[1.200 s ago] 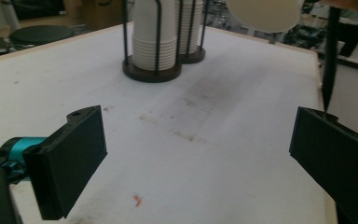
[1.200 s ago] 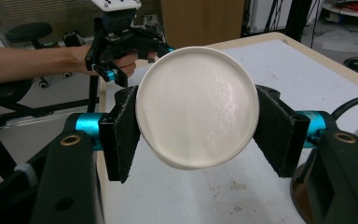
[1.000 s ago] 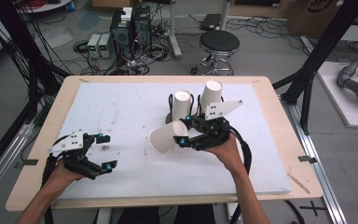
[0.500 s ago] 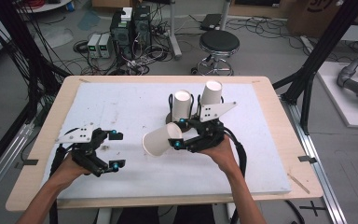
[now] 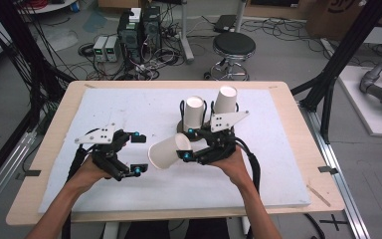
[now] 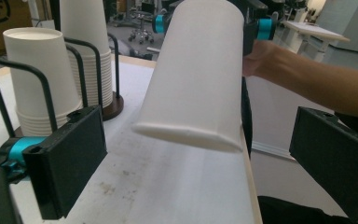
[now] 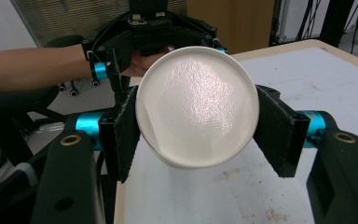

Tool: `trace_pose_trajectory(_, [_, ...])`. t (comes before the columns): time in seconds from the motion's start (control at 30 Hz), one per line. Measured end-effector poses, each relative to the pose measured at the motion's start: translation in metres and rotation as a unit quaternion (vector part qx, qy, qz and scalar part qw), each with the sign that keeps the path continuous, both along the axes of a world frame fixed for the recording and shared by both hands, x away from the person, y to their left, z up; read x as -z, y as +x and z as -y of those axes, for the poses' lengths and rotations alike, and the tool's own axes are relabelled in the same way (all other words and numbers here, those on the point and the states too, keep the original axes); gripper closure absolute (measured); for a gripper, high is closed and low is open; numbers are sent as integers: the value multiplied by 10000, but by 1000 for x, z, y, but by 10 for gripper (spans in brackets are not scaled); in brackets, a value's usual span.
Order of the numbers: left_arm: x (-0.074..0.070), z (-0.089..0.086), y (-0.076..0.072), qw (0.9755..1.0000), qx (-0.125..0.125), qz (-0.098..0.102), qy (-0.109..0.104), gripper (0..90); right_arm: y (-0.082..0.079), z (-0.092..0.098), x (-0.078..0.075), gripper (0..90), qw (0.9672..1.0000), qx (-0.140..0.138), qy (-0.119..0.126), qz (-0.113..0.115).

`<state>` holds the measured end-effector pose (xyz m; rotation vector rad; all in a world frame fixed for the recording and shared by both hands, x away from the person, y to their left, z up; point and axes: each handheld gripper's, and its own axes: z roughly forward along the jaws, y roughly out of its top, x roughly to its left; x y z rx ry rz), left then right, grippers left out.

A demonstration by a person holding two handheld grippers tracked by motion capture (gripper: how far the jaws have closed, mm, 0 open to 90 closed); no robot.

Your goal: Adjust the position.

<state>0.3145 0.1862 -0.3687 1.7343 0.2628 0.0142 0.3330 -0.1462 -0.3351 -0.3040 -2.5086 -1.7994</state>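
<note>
My right gripper (image 5: pixel 188 144) is shut on a white paper cup (image 5: pixel 168 151) and holds it on its side above the white mat, wide end pointing left. In the right gripper view the cup's (image 7: pixel 196 112) round base faces the camera, and both black jaws press its sides. My left gripper (image 5: pixel 137 153) stands open just left of the cup's wide end, apart from it. In the left gripper view the cup (image 6: pixel 196 79) hangs ahead of the two wide-apart jaws. Behind the right hand stand two stacks of white cups (image 5: pixel 195 112) (image 5: pixel 226 99) in black wire holders.
A white mat (image 5: pixel 129 104) covers most of the wooden table (image 5: pixel 303 139). Beyond the table's far edge are a black stool (image 5: pixel 234 47), computer boxes and many cables on the floor. Black frame posts stand at both sides.
My left gripper has moved right and slightly up, closer to the cup's wide end. The right gripper has stayed almost in place with the cup.
</note>
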Motion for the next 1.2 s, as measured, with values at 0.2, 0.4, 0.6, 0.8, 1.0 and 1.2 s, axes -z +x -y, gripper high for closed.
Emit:
trace_pose_trajectory(0.2, [-2,14,4,9999,145,-79,12,37,-1,-2,1,373,10000,-73,17,-20])
trace_pose_trajectory(0.4, [-6,31,7,9995,291,-72,32,37,-2,-4,1,373,9999,-144,42,-38])
trace_pose_trajectory(0.6, [-7,42,9,9993,362,-68,14,37,-2,-6,1,373,9998,-173,42,-32])
trace_pose_trajectory(0.8, [-2,48,11,9991,368,-123,169,37,-3,-5,0,374,9997,-196,109,-18])
trace_pose_trajectory(1.0, [6,52,13,9985,408,-223,275,37,-4,-3,-1,373,9996,-217,168,-22])
trace_pose_trajectory(1.2, [7,53,13,9983,433,-222,310,37,-4,-4,-1,373,9995,-259,195,-3])
